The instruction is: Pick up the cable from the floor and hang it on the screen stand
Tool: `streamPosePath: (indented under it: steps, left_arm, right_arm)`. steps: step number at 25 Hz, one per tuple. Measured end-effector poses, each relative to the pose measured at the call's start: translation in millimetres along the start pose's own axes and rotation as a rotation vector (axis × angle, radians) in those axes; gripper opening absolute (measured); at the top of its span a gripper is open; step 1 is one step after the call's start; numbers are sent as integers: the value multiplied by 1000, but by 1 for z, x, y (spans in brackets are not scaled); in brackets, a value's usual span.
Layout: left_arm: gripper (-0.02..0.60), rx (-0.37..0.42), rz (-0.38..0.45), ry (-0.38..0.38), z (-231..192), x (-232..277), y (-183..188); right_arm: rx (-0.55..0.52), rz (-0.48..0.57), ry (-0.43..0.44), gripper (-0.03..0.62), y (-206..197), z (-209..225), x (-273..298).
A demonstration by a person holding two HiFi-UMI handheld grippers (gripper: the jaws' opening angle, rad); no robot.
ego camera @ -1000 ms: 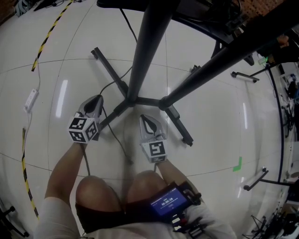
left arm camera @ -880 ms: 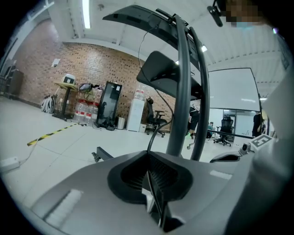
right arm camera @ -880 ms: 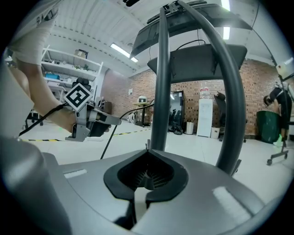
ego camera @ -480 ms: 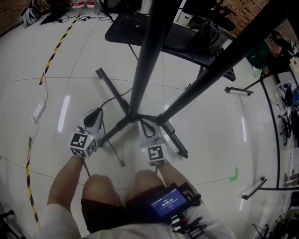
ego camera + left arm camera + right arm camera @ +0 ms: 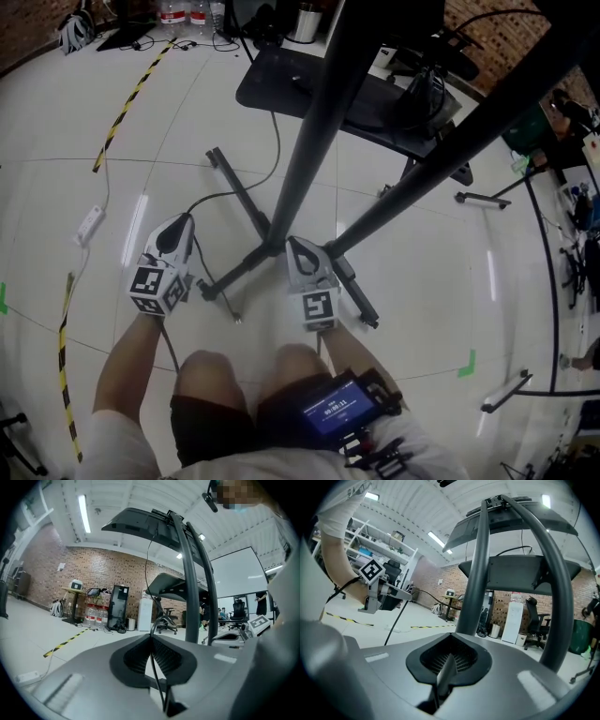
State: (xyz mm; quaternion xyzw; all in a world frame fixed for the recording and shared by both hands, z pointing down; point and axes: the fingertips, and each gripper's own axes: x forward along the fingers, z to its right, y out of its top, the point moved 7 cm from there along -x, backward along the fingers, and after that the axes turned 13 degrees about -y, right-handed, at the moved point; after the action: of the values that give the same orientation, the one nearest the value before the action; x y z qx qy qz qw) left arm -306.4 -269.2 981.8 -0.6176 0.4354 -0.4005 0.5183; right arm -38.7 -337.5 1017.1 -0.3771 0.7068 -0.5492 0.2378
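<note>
Since the earlier frame the cable (image 5: 156, 676) has been lifted higher above the floor (image 5: 422, 272) as both tongs were raised. The thin black cable is pinched in the closed left tongs (image 5: 178, 230), left of centre, presumably for carrying up to the screen stand (image 5: 317, 141); its loose end dangles below, and its other run curves toward the upper centre. The right tongs (image 5: 298, 253) are held shut and empty beside the stand's base.

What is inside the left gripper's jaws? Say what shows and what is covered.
A thin black cable is pinched between the shut jaws of the left gripper. It curves up from the tips and trails down behind them. The short stretch squeezed between the pads is covered.
</note>
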Motion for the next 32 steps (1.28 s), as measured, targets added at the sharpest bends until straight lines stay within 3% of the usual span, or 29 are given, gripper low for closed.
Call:
streamPosePath:
  steps: [5, 19, 32]
  left_arm:
    - [12, -32, -19, 37, 0, -8, 37]
    - [12, -92, -139, 196, 4, -60, 167]
    - [12, -58, -78, 255, 15, -109, 364]
  right_arm:
    - [22, -56, 19, 14, 35, 6, -7]
    - [40, -109, 74, 14, 217, 44, -29]
    - [32, -52, 121, 14, 408, 65, -35]
